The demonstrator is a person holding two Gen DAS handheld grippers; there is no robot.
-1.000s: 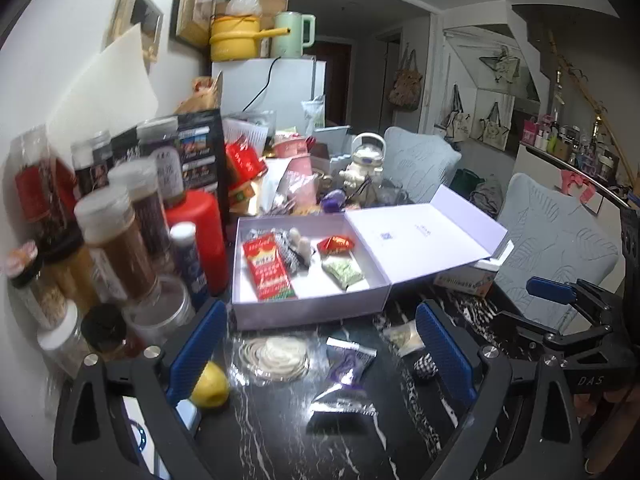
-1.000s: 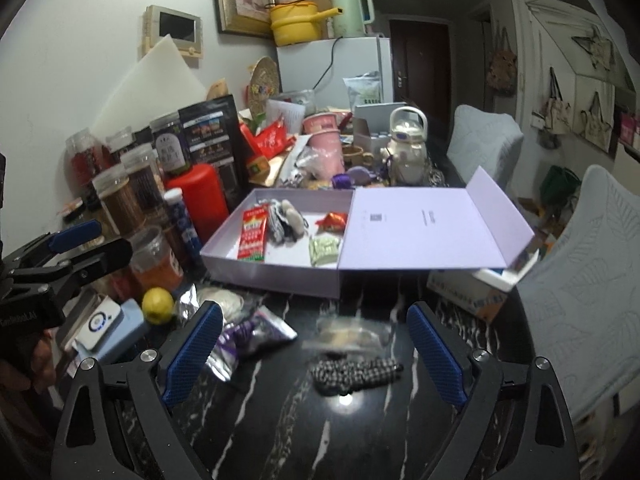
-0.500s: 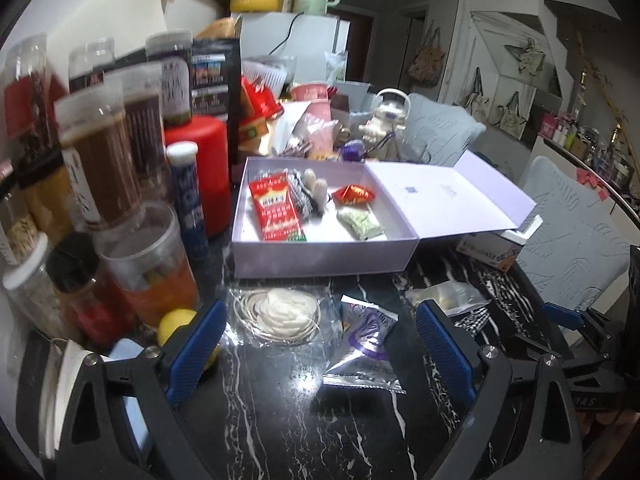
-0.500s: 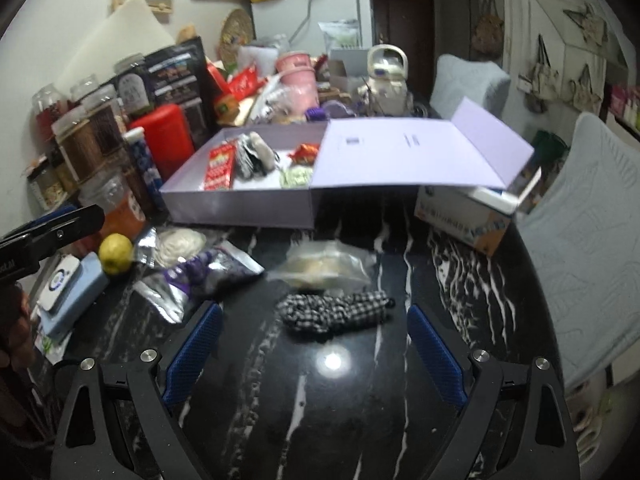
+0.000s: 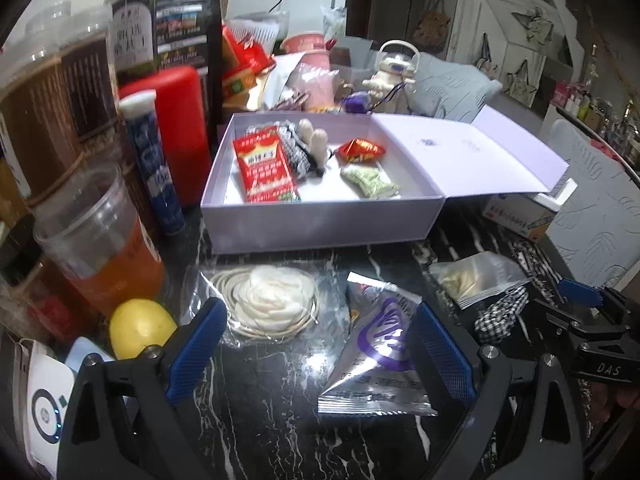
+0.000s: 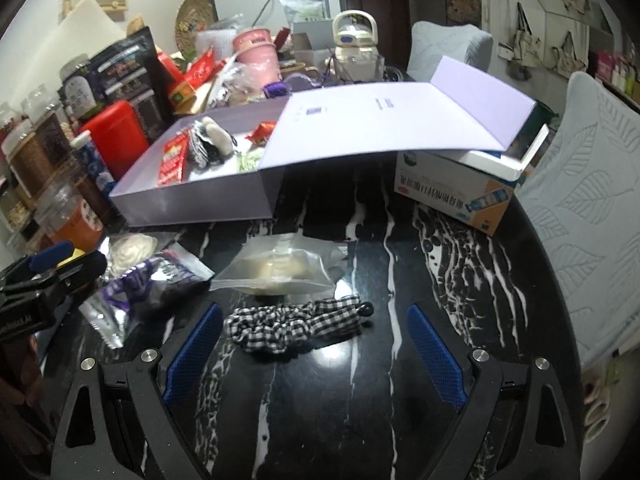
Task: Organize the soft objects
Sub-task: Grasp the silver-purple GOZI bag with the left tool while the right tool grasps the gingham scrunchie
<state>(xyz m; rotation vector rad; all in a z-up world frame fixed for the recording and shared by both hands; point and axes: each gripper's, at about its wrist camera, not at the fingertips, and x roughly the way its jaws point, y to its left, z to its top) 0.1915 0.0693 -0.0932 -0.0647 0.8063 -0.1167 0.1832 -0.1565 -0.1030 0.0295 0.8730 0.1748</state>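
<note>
left gripper [image 5: 320,344] and right gripper [image 6: 316,344] both tilt downward, jaws spread wide, holding nothing.

Right gripper [image 6: 312,350] jaws wide, empty, over checked scrunchie [image 6: 294,326] on black table [image 6: 440,272]; clear bag [image 6: 286,268] just behind; lilac box [image 6: 192,198] open.

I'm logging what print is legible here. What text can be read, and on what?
"DAS": on the right gripper body, seen from the left wrist.
Red packet in the lilac box: characters too blurred.
Blue-and-white carton: print too blurred.
Jar labels: unreadable.
</note>
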